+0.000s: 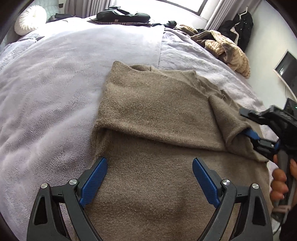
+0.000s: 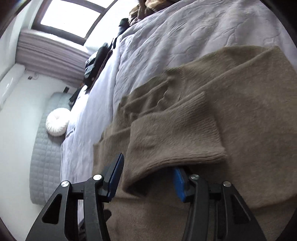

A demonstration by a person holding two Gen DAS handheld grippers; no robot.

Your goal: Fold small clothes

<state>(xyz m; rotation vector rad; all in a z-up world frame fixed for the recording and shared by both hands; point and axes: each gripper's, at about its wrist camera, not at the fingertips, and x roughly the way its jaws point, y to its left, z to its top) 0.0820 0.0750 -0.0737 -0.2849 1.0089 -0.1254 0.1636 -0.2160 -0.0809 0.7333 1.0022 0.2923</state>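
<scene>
On the bed: a pale lilac fleece blanket (image 1: 55,96) covers the near and left part – a crinkled lilac quilt (image 1: 187,53) shows to the right of it and beyond.
Task garment: a taupe-brown fuzzy knit sweater (image 1: 148,111) lies flat on the bedding, neck opening at the far end, one side folded in over the body, hem end nearest the left wrist camera.
Sleeve: a ribbed-cuff sleeve end (image 2: 176,133) lies across the sweater's right side, its cuff over the right gripper's fingers.
Left gripper (image 1: 150,182): black frame with blue textured pads, jaws spread wide above the sweater's lower part, nothing between them.
Right gripper (image 2: 146,176): jaws parted a little; the sleeve fold sits between the blue fingers (image 2: 116,178) – I cannot tell whether the pads press it. A bare hand (image 1: 278,183) holds its handle at the right edge.
Far end of bed: black clothing (image 1: 122,15) and a heap of tan striped garments (image 1: 228,50).
Room: a round white pleated cushion (image 1: 29,19) against a grey quilted headboard (image 2: 44,148) at far left; a bright window (image 2: 72,18) with grey curtains; white walls; dark coats hanging (image 1: 241,24) at far right.
</scene>
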